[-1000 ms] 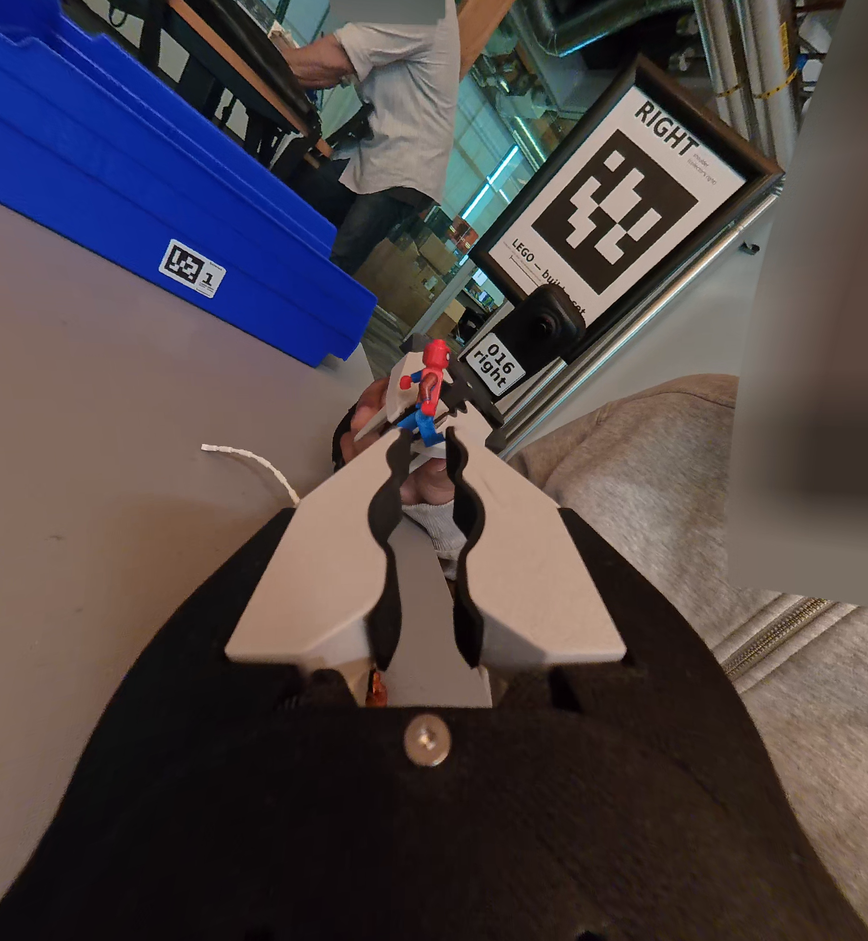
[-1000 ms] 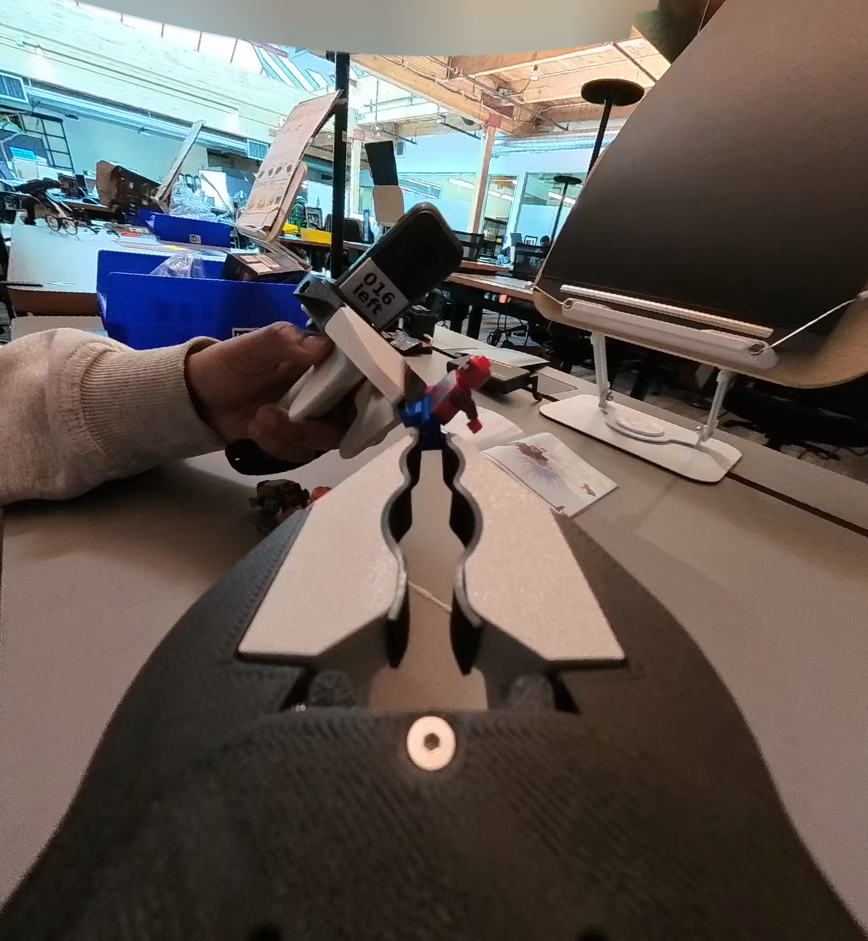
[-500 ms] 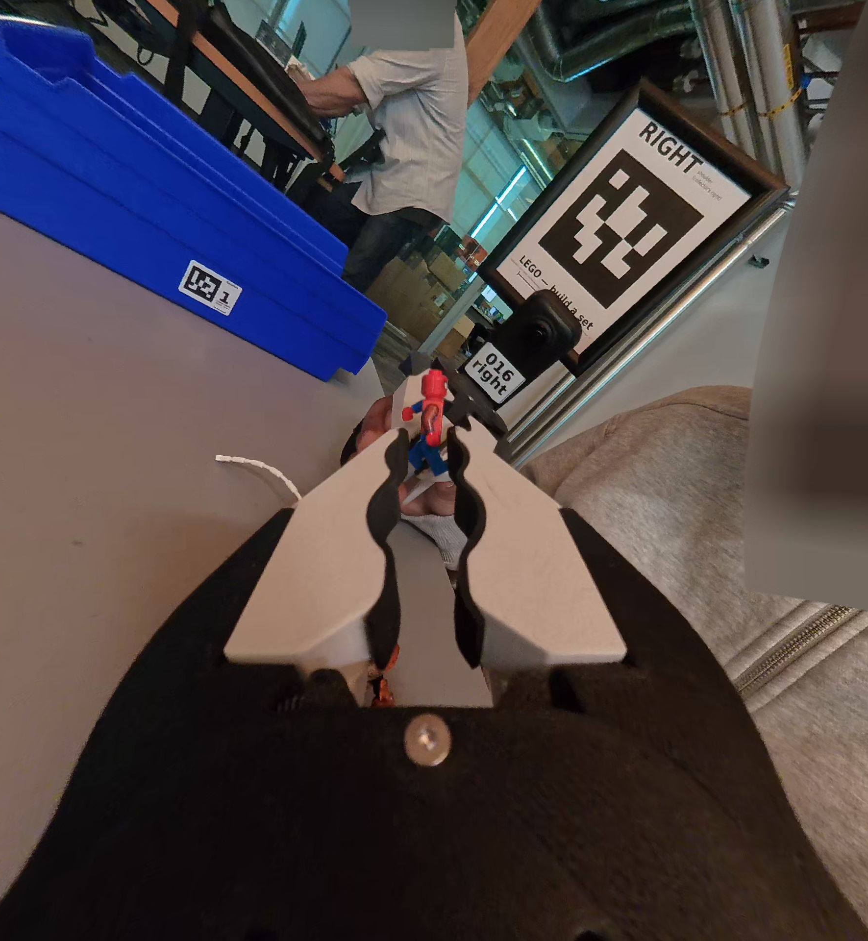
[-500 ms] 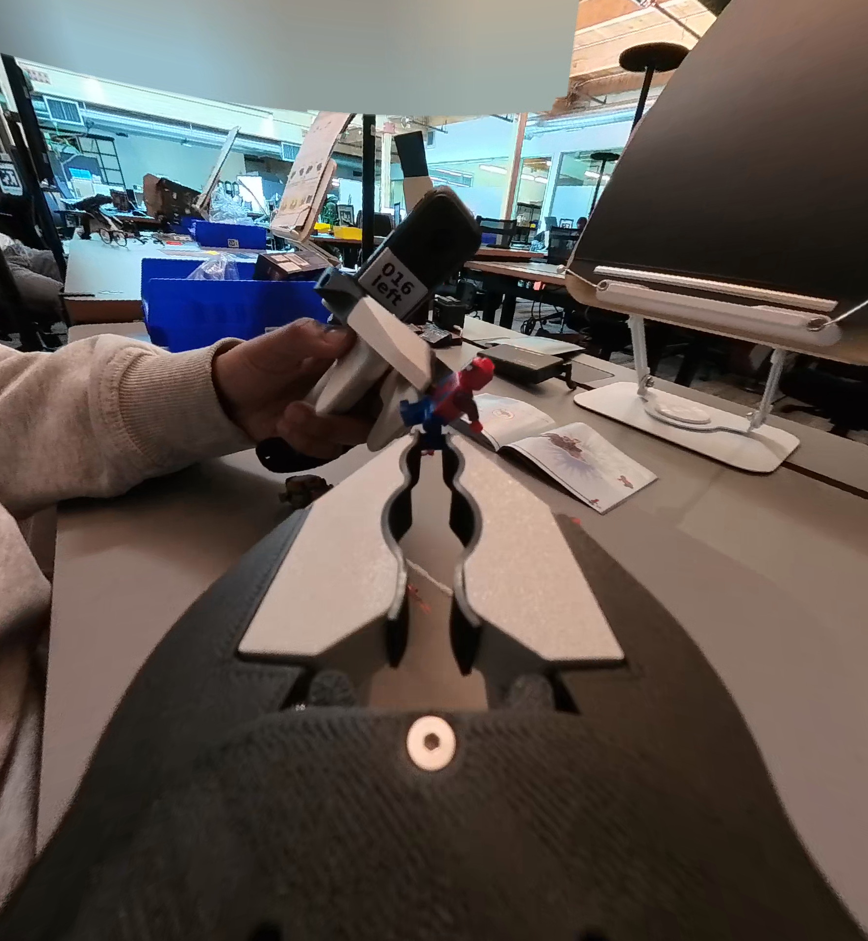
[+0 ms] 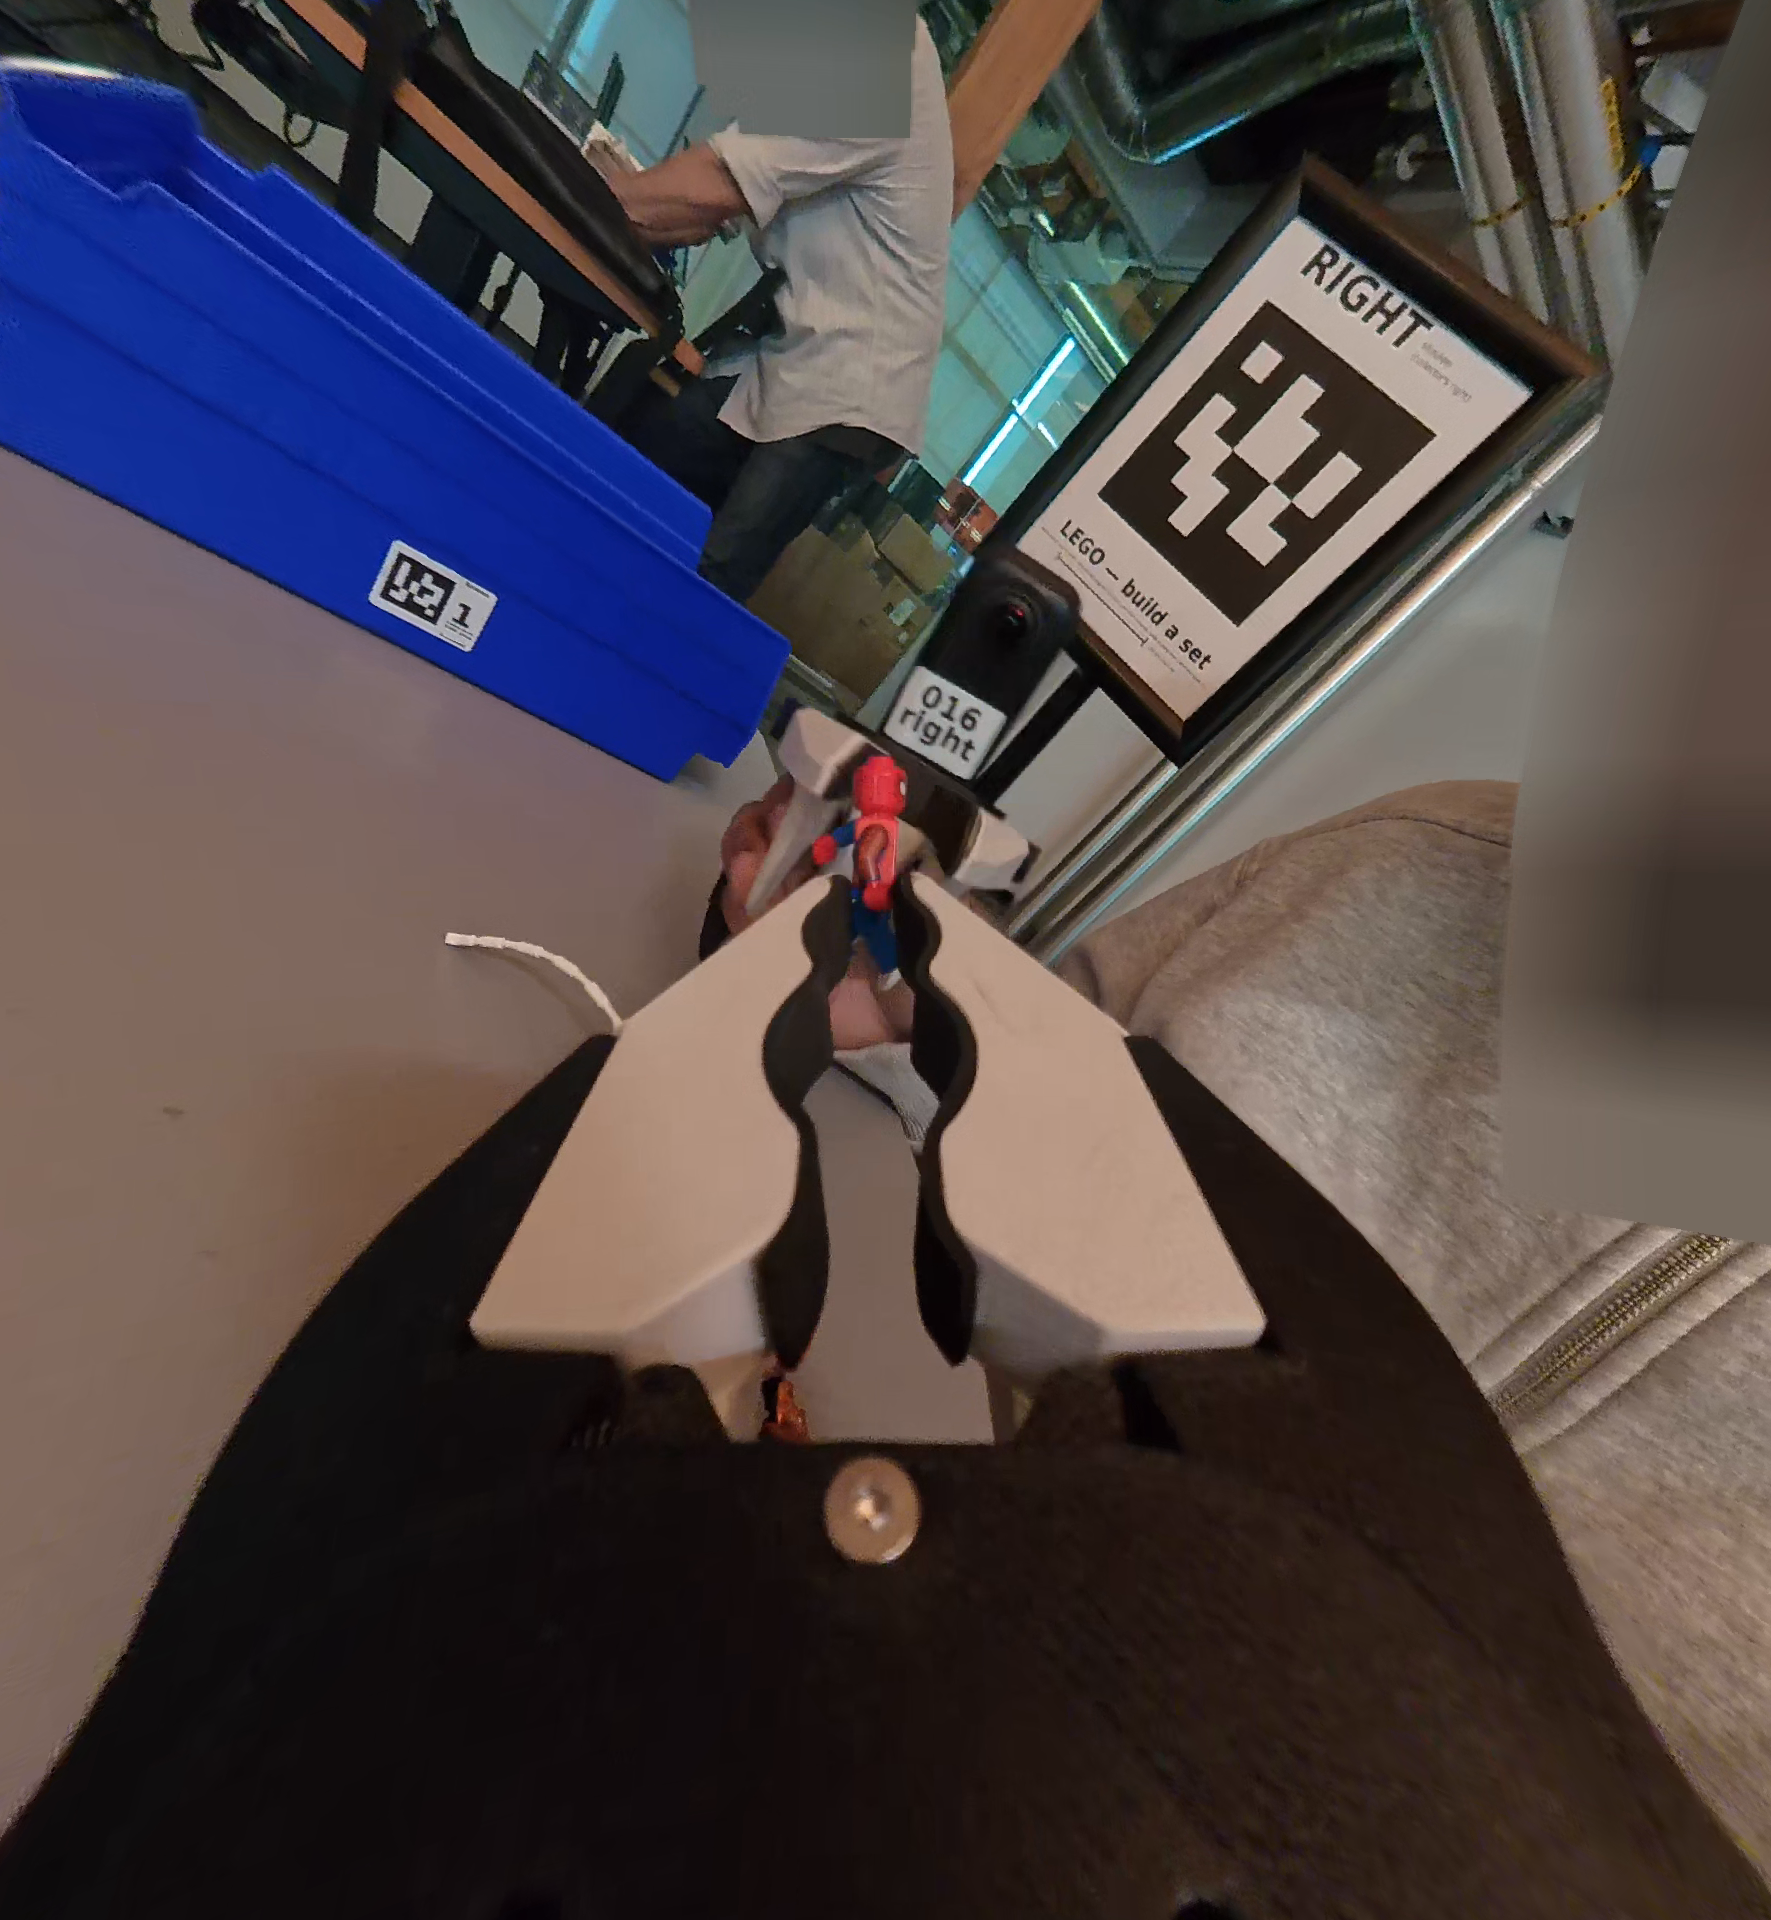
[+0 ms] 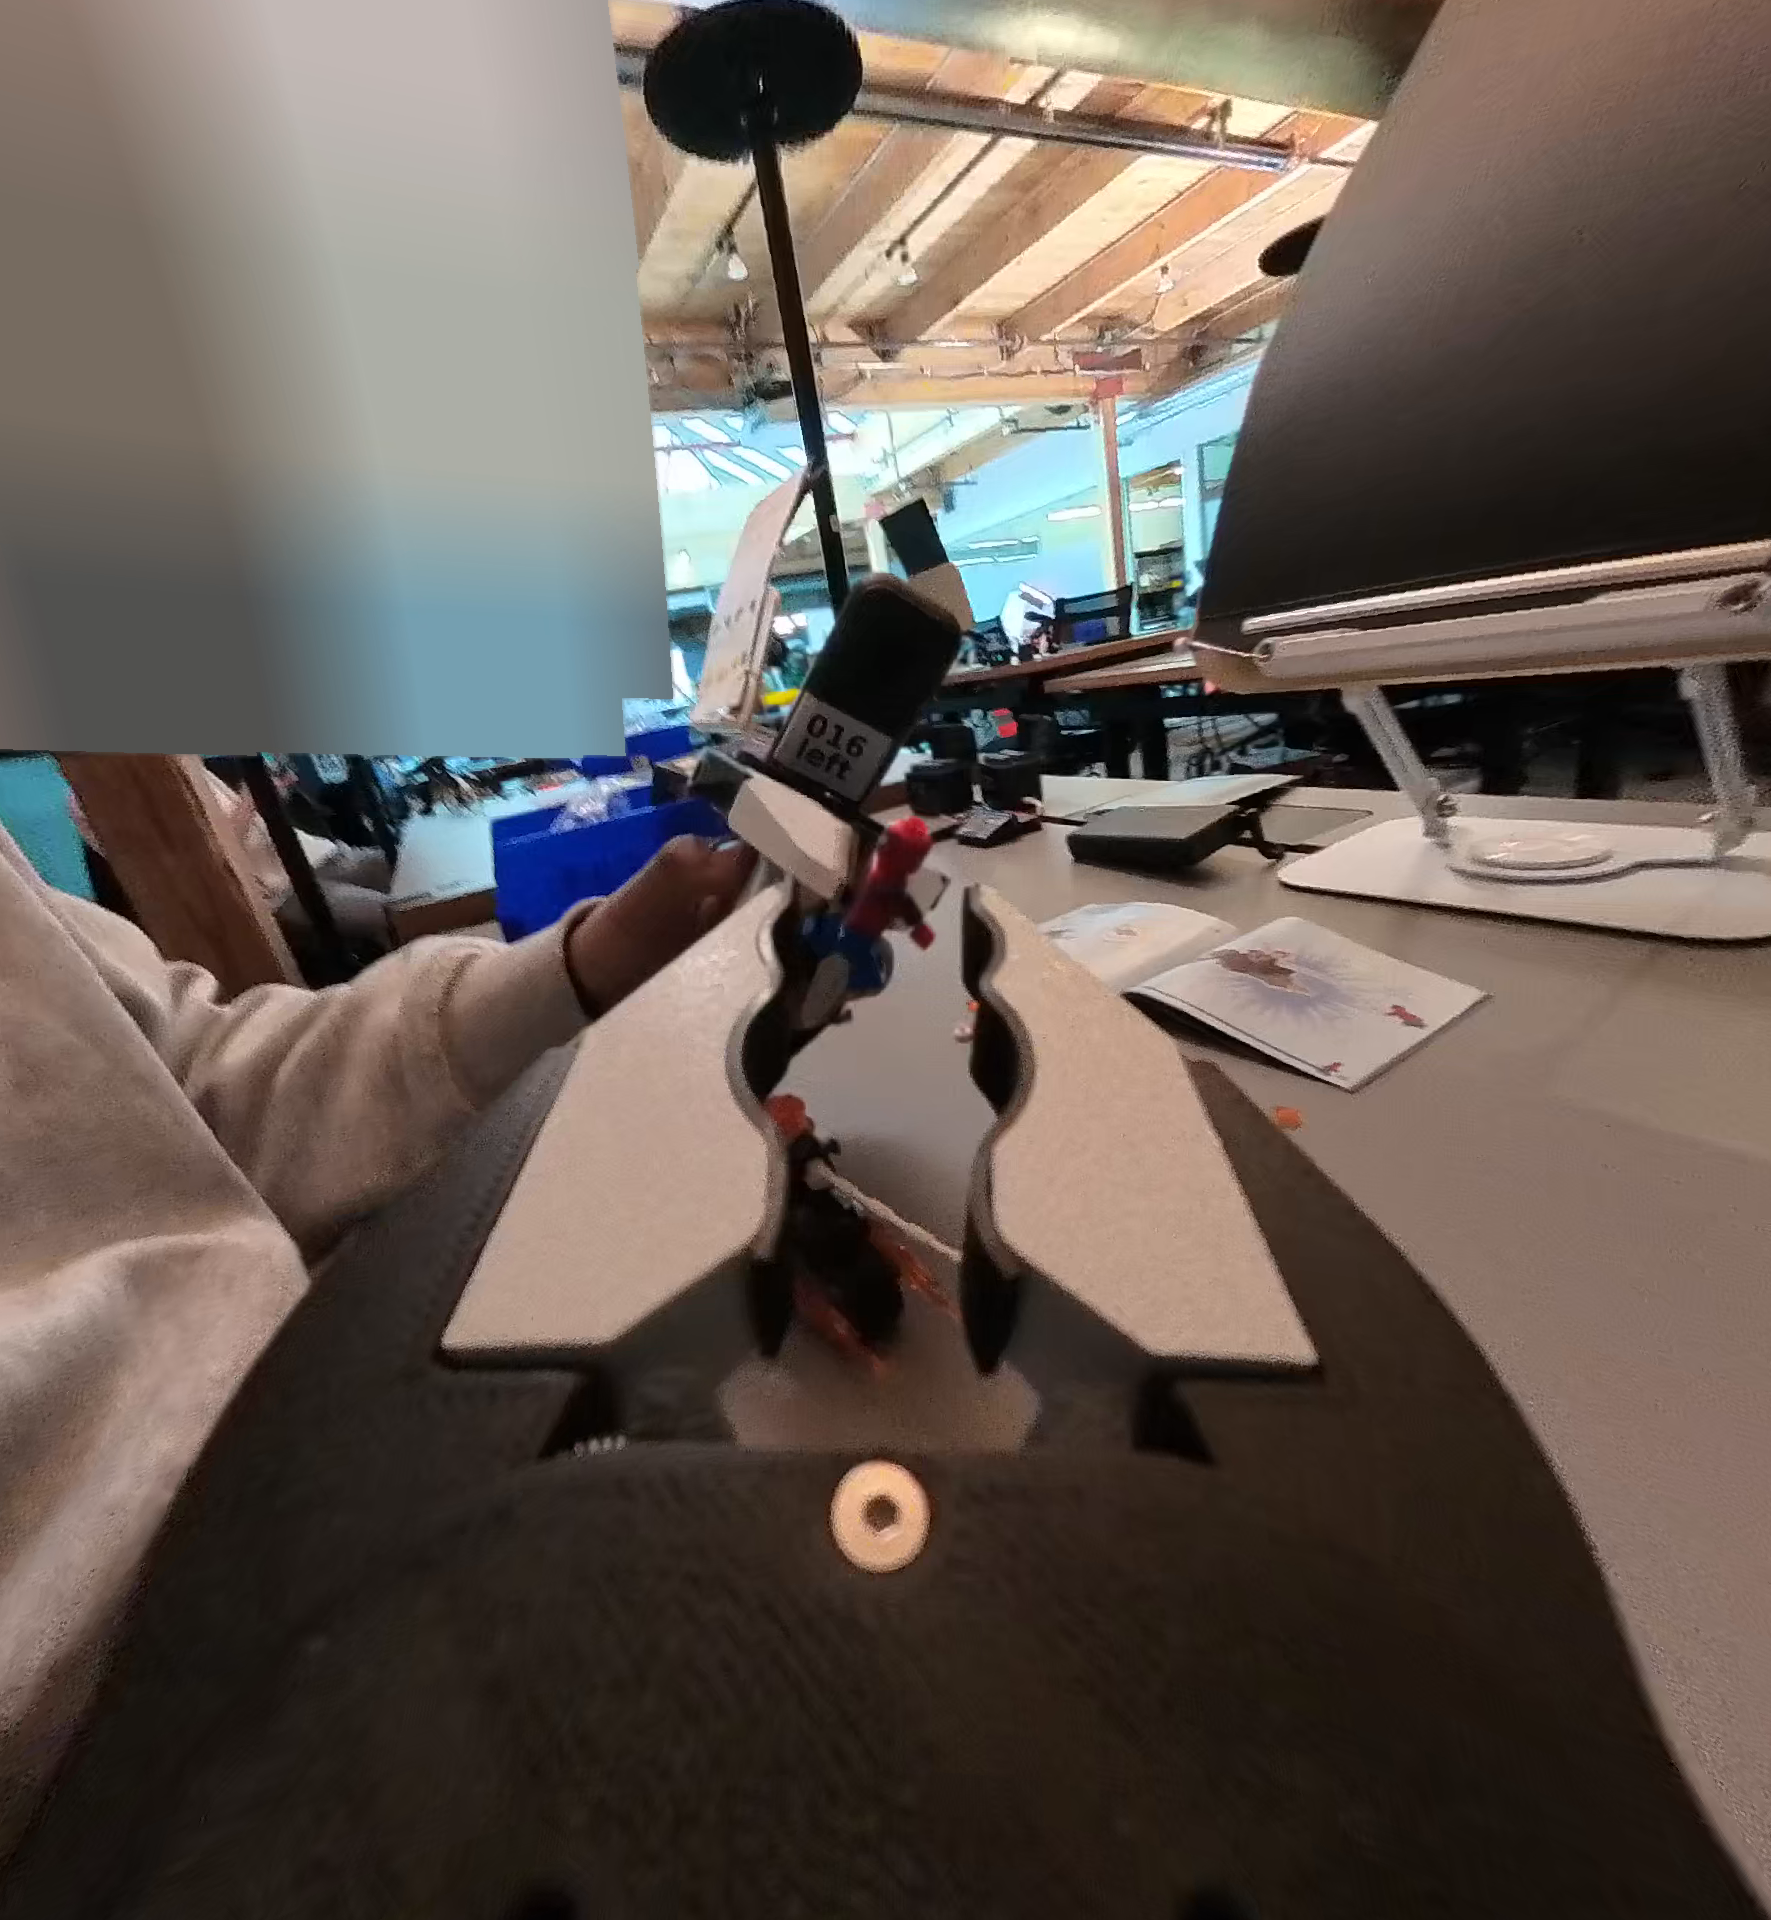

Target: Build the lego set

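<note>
A: Presently, item one: red-and-blue minifigure (image 5: 873,862), assembled, legs clamped between the left gripper (image 5: 868,914) tips.

B: Right gripper (image 6: 876,925)?

A: Fingers spread apart, empty, minifigure just beside the left finger (image 6: 642,1132).

B: Outstanding?

A: Dark-and-orange lego piece (image 6: 839,1247) below the fingers, loose orange bit (image 6: 1288,1117) to their right; instruction booklet (image 6: 1276,982) open. Judged part-built.

Right gripper (image 6: 876,914) fingers (image 6: 1099,1132) now apart, minifigure (image 5: 876,862) released.

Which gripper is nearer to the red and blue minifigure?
Left. The left gripper clamps the minifigure by its legs; the right gripper is open, around it without gripping.
</note>
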Demonstrator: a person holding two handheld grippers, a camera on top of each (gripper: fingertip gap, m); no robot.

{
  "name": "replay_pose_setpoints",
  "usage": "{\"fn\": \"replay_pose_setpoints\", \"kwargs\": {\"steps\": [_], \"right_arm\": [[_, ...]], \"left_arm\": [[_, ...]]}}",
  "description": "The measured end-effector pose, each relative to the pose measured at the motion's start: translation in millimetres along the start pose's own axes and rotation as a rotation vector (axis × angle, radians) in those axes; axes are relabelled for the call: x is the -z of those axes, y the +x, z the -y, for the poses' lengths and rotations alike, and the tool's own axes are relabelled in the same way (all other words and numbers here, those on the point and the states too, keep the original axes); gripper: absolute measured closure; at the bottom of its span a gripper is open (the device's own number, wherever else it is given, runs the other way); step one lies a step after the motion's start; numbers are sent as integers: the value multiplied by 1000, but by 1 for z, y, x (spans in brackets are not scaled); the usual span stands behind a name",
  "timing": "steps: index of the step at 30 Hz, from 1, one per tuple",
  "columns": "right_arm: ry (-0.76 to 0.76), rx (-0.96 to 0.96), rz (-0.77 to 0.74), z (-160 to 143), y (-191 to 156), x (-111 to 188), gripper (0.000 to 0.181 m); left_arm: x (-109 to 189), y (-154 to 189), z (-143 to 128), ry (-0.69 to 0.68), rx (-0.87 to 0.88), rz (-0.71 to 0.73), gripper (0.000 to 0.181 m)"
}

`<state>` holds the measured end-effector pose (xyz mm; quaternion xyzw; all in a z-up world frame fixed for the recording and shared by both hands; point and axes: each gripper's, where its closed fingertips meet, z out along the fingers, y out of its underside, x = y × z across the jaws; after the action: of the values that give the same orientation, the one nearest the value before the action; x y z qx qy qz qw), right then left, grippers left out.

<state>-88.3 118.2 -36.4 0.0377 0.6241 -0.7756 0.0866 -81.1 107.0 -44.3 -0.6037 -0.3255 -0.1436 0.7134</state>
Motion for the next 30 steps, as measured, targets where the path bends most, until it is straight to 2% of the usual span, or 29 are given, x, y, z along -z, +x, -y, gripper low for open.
{"fn": "replay_pose_setpoints", "kwargs": {"steps": [3,6,11,15,30], "right_arm": [[8,-70,34,-1,0,-2,148],[0,-80,60,-2,-3,-3,160],[-18,-90,93,-5,-8,-5,161],[-27,-83,103,-6,-10,-5,170],[-86,1,15,-12,-3,-5,171]], "left_arm": [[-4,3,-5,-25,-8,-12,175],[-7,5,-7,-39,-16,-23,175],[-9,10,-8,-41,-23,-48,175],[-11,10,-9,-45,-33,-37,175],[-8,3,-5,-27,-59,16,175]]}}
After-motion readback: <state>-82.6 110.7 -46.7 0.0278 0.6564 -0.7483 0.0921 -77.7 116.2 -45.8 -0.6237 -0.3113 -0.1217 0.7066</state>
